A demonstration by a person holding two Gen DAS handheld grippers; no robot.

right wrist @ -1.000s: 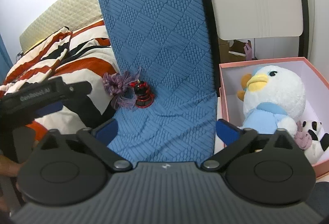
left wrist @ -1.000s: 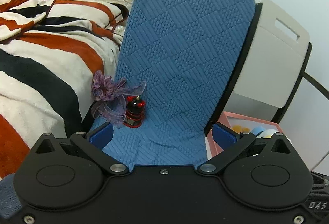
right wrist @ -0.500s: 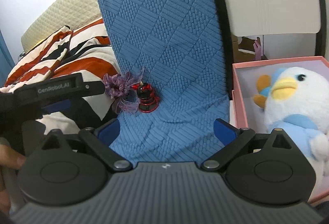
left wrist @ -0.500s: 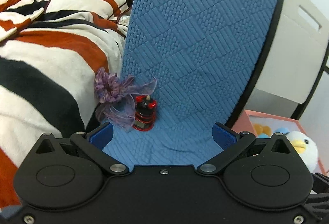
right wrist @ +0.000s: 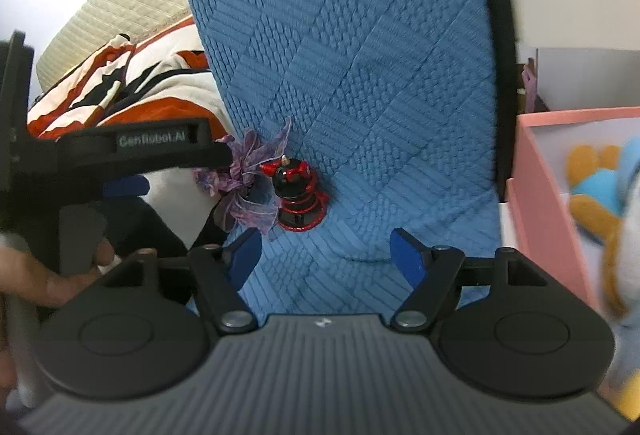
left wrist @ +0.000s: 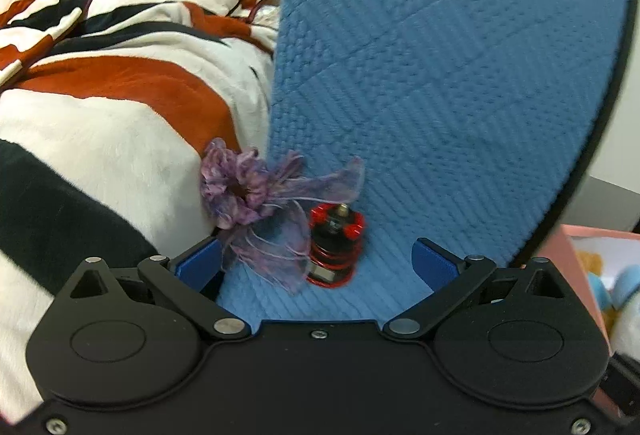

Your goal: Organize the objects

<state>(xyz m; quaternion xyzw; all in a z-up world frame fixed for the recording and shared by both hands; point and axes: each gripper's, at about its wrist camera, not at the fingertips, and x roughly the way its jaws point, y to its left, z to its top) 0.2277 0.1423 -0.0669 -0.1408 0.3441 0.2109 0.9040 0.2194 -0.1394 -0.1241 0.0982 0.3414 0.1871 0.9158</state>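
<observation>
On blue quilted chair cover point(left wrist: 440, 107), purple gauzy scrunchie point(left wrist: 256, 195) beside red-black coil-spring piece point(left wrist: 334, 247); both hand-held grippers point(left wrist: 318, 263) point(right wrist: 324, 255) spread wide.

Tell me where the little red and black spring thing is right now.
The red and black spring part stands on the blue seat cushion, touching the purple scrunchie on its left, just ahead of the open left gripper.

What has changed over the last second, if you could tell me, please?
The left gripper has advanced toward the purple scrunchie and the red-and-black spring piece. Both sit unmoved on the blue chair cushion. The right gripper also closed in slightly. Both remain open, holding nothing.
</observation>
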